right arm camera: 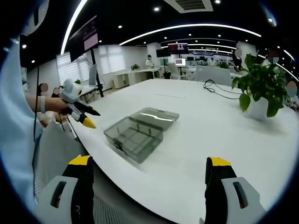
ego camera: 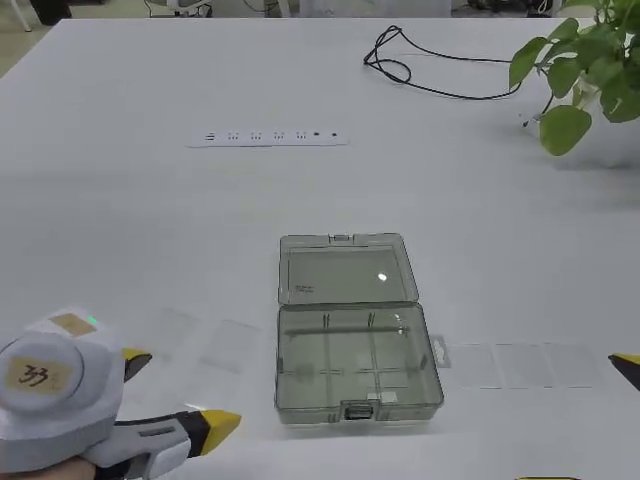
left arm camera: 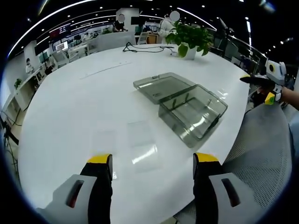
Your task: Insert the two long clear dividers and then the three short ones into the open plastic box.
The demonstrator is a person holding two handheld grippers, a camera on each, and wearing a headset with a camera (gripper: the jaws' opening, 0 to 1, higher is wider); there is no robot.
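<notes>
The open smoky-clear plastic box [ego camera: 430, 385] lies at the table's near middle, with its lid [ego camera: 347, 268] folded back flat and thin ribs showing inside. Two clear dividers [ego camera: 230, 345] lie flat to its left, and a row of three shorter clear dividers [ego camera: 520, 365] lies to its right. My left gripper [ego camera: 182, 390] hovers open and holds nothing at the near left, with the two left-hand dividers [left arm camera: 140, 135] just ahead of its jaws and the box [left arm camera: 194, 109] beyond. My right gripper [right arm camera: 149, 162] is open and holds nothing, off the table's near right edge and facing the box [right arm camera: 135, 133].
A white power strip [ego camera: 268, 136] lies at the table's middle back. A black cable [ego camera: 430, 75] curls at the far right beside a potted plant [ego camera: 585, 70]. A grey mesh chair [left arm camera: 266, 149] stands by the table's near edge.
</notes>
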